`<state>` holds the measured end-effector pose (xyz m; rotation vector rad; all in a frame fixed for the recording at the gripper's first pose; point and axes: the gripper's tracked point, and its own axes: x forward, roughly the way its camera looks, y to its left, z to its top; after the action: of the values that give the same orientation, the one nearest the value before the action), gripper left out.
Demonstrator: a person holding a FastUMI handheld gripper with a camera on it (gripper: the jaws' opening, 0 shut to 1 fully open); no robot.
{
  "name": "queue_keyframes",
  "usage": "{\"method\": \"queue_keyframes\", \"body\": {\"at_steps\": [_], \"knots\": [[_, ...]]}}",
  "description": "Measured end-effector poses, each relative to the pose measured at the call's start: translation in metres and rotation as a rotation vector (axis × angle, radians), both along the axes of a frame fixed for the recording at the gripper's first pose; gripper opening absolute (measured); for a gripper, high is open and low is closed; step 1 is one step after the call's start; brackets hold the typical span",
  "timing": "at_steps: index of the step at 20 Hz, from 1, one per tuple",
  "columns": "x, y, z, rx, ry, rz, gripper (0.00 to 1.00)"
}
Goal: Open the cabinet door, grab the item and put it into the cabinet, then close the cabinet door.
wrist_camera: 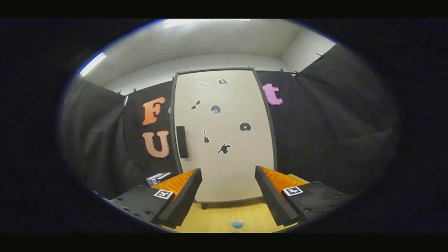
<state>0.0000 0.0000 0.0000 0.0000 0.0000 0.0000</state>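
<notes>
Wooden table (224, 218) lies bare between spread gripper (228, 180) and closed cabinet door (224, 140).

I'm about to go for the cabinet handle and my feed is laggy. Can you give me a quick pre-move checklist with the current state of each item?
1. Cabinet door shut, so opening is the first step: ok.
2. Handle in sight, a dark vertical bar near the door's left edge, beyond the left finger: ok.
3. Gripper jaws open and holding nothing: ok.
4. Gripper lined up with the handle: not ok, it faces the door's middle and the handle sits off to the left.
5. Table bare between the fingers and the door: ok.
6. Item to store: cannot tell; a small box lies left of the cabinet, a blue thing lies below the fingers.
</notes>
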Motion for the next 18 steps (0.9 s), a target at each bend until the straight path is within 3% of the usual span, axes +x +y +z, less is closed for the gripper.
{"method": "queue_keyframes", "body": {"at_steps": [18], "knots": [[0.0023, 0.0006, -0.0035, 0.033, 0.004, -0.007, 0.98]]}}
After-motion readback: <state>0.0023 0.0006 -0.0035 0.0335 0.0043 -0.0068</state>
